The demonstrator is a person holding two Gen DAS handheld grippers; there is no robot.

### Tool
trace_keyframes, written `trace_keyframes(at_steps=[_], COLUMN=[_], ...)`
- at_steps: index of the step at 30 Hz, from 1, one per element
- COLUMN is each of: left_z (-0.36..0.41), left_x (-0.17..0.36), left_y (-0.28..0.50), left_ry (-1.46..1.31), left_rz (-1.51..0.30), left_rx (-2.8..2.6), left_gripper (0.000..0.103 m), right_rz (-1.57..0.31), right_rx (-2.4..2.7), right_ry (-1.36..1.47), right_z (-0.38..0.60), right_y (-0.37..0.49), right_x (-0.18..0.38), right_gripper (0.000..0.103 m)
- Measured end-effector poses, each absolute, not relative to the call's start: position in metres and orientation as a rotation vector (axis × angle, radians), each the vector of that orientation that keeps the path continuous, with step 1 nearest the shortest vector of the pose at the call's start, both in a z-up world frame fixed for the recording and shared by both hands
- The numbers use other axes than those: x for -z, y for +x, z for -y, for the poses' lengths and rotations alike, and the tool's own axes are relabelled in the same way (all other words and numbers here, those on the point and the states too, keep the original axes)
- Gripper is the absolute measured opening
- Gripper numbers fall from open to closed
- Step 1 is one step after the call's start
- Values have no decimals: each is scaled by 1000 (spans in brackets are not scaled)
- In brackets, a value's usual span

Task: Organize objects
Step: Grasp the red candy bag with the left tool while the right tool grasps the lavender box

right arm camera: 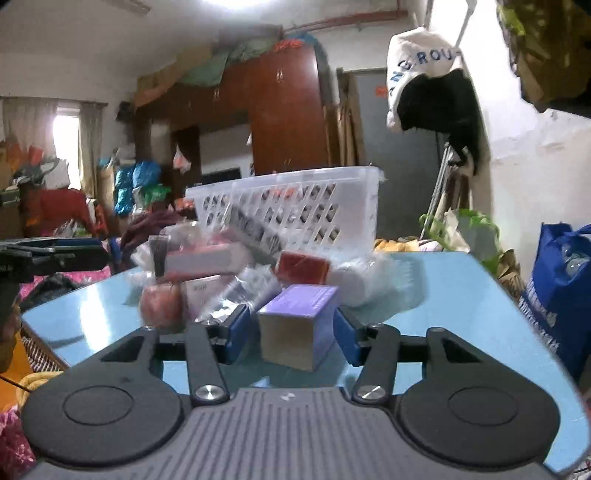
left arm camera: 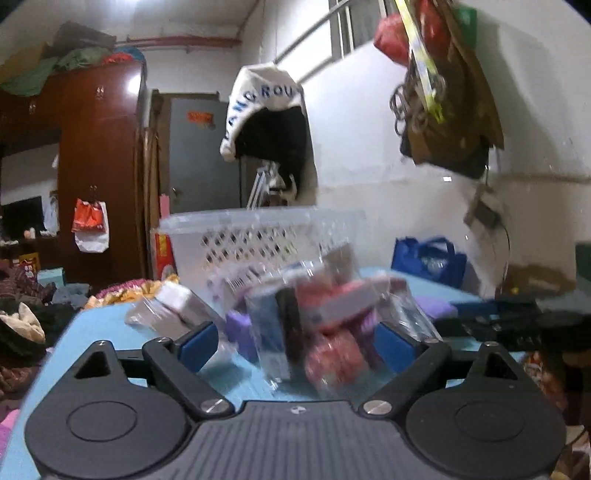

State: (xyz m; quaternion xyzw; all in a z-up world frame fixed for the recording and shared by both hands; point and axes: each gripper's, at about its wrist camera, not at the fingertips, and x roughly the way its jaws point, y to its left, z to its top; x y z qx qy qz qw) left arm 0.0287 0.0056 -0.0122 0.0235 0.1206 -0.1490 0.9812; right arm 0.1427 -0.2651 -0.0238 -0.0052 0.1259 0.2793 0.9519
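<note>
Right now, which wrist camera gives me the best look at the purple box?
The right wrist view: the purple box sits sharp and close on the blue table, between the right gripper pads with gaps on both sides. The left wrist view shows only a blurred purple corner behind the clear bag of packets.

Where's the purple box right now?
In the right wrist view, the purple box stands on the blue table between the right gripper's open fingers, pile and white basket behind it.

Dim indoor light from a ceiling lamp, glare on the table, motion blur, fisheye-bent edges
</note>
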Motion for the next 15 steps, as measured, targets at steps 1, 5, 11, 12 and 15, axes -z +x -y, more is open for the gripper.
trace_keyframes(at_steps=[1,5,11,12,15], left_z=[-4,10,35,36,35], left_x=[16,25,39,39,40], left_y=[30,36,46,48,52], left_ry=[47,59,109,113,92], left_rz=[-256,-291,-350,-355,-363], left_rx=[306,327,289,277,267], left_gripper=[94,94,94,94,94], right_rz=[-259,-274,-278,-277,-269], right_rx=[-560,-522,-493,-484,-462], right_ry=[-27,-59,-72,-73,-86], right_z=[261,253,259,261,266], right_y=[143,143,140,139,135], right_x=[24,33,37,37,35], right_gripper=[56,56,48,48,48])
